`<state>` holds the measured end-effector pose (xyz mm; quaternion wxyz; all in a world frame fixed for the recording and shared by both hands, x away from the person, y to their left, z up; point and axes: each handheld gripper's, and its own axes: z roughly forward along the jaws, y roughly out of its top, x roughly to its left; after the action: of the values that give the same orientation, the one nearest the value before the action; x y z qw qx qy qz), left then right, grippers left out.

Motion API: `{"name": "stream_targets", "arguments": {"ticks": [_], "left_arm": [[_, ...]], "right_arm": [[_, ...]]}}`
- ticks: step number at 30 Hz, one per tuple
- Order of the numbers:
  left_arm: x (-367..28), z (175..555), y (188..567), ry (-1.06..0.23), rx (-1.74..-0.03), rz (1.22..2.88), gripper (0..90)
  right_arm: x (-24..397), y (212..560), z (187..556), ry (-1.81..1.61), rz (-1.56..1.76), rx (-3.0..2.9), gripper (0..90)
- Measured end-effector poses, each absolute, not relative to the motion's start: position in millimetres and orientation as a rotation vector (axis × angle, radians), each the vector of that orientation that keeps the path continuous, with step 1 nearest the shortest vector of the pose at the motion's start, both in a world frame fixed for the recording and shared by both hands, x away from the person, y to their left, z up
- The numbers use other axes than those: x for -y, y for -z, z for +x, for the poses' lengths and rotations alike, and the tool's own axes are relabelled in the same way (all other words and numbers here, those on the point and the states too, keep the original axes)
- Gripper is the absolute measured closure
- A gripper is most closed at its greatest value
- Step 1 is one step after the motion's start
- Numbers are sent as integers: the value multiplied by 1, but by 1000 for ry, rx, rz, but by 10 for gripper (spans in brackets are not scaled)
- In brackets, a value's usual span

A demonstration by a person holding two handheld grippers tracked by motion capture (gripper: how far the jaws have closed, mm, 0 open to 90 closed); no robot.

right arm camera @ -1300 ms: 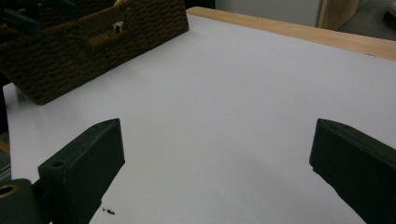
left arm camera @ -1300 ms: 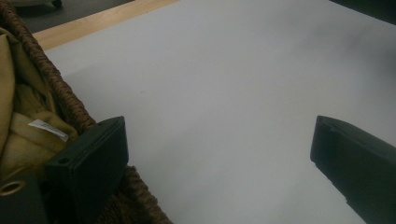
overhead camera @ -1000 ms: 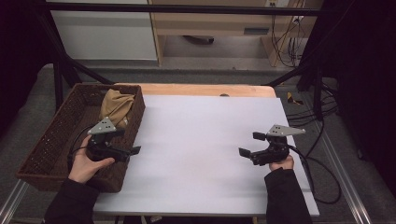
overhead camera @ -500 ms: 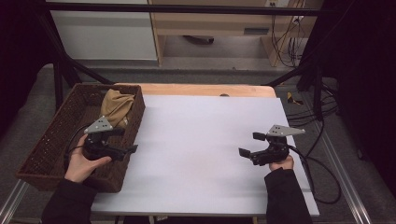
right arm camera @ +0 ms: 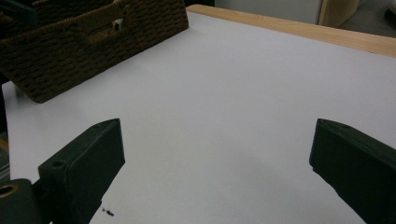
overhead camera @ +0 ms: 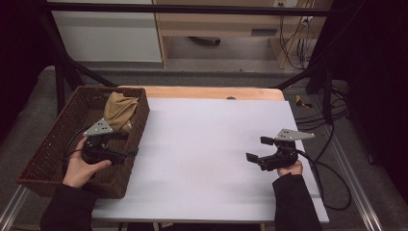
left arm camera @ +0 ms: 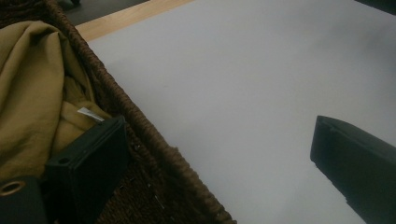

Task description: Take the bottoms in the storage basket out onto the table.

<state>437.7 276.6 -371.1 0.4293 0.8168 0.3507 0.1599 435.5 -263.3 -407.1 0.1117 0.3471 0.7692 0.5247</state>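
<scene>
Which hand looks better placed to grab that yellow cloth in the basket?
Probably the left: its tool is open at the basket rim, beside the cloth. The right tool hovers across the table.

Table [overhead camera: 211, 144]: white top, bare wooden strip along far edge. Brown wicker basket [overhead camera: 53, 144] sits on left end, right wall just beside white surface's left edge, near corner overhanging front. Tan cloth [overhead camera: 120, 109] bunched in basket's far end.

Mustard-yellow cloth [overhead camera: 120, 110], crumpled in a heap inside the wicker basket [overhead camera: 53, 144], lying just beyond the left tongs [overhead camera: 126, 153], one jaw beside it.
</scene>
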Motion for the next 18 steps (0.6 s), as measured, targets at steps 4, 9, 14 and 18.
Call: {"name": "stream_targets", "arguments": {"ticks": [4,9,14,18], "left_arm": [[-279,438,371,-402,-883,2038,40],[-282,439,370,-406,-893,2035,40],[-284,439,370,-414,-900,2034,40],[-287,439,369,-420,-914,2031,40]], "right_arm": [[263,408,436,-1539,1023,-2259,38],[263,408,436,-1536,1025,-2261,38],[263,408,436,-1538,1027,-2260,38],[263,408,436,-1536,1029,-2261,38]]}}
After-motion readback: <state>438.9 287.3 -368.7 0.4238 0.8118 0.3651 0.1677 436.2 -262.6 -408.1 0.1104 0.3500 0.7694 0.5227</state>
